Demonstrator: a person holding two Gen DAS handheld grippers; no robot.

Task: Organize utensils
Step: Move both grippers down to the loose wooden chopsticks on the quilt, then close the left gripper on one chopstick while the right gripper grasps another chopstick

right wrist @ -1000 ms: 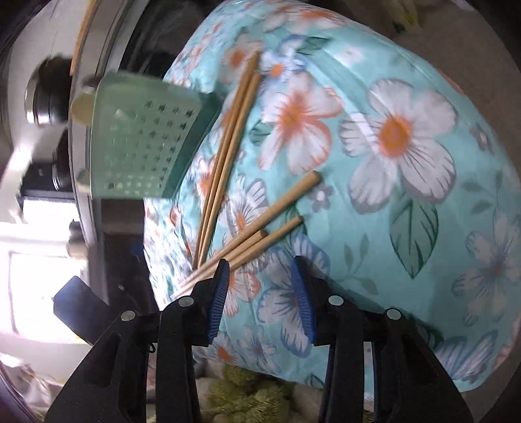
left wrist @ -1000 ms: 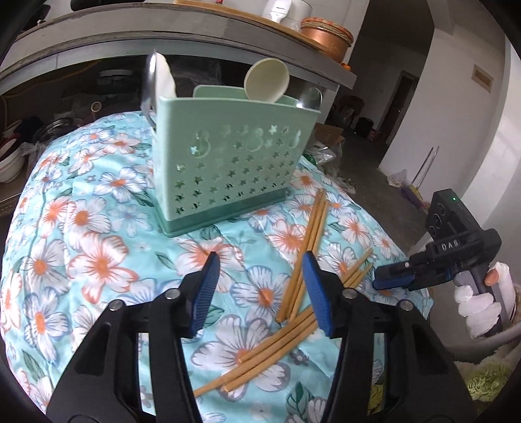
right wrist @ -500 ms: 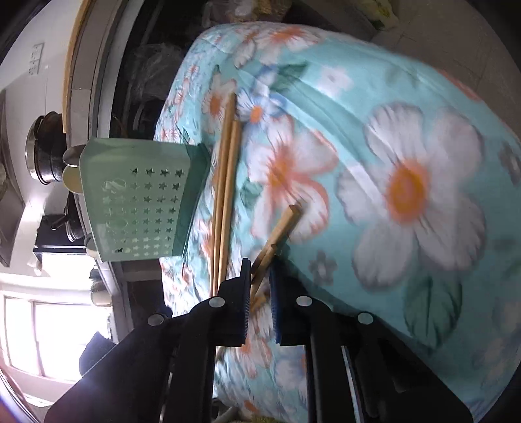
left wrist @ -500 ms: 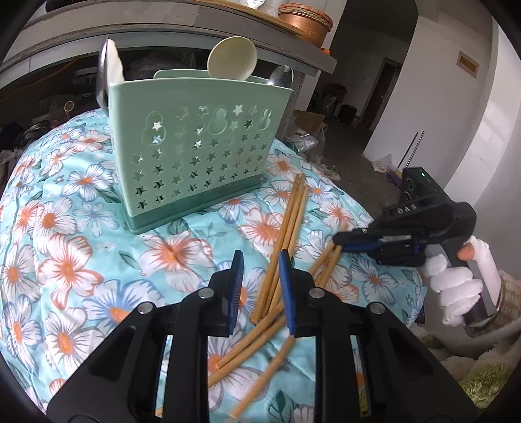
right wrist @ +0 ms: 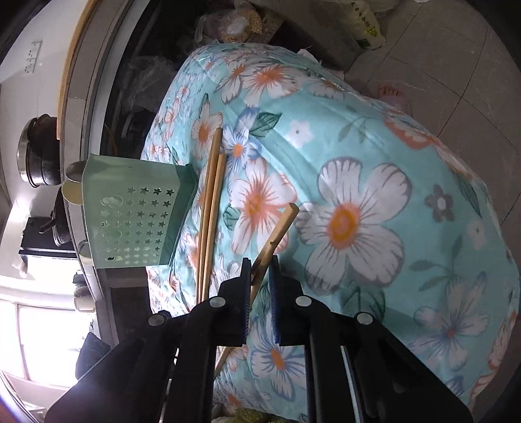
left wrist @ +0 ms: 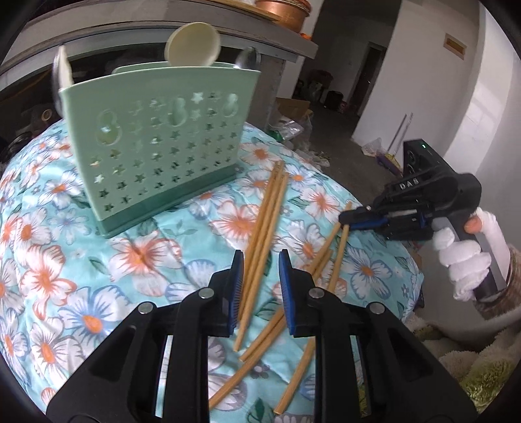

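A mint green utensil holder [left wrist: 156, 143] [right wrist: 130, 214] stands on the floral cloth [left wrist: 49, 260] with a cream spoon [left wrist: 192, 44] and metal spoons in it. Several wooden chopsticks [left wrist: 267, 211] lie loose in front of it. My left gripper [left wrist: 261, 257] hangs over a pair of them. Its jaws stand narrow with the pair between the pads, and a small gap still shows. My right gripper [right wrist: 260, 260] [left wrist: 342, 221] is shut on a chopstick [right wrist: 280, 224] near the cloth's right edge, one end tilted up.
A grey counter with a copper bowl [left wrist: 283, 6] runs behind the holder, and dark pots [right wrist: 35, 156] sit on it. The cloth-covered surface drops off at the right above a green shaggy rug [left wrist: 482, 374]. A white-gloved hand [left wrist: 462, 260] holds the right gripper. Tiled floor [right wrist: 456, 48] lies beyond.
Both grippers' jaws have narrowed. The right one closed onto a chopstick at the cloth's edge. The left one moved forward over the chopstick pair, nearer the holder.
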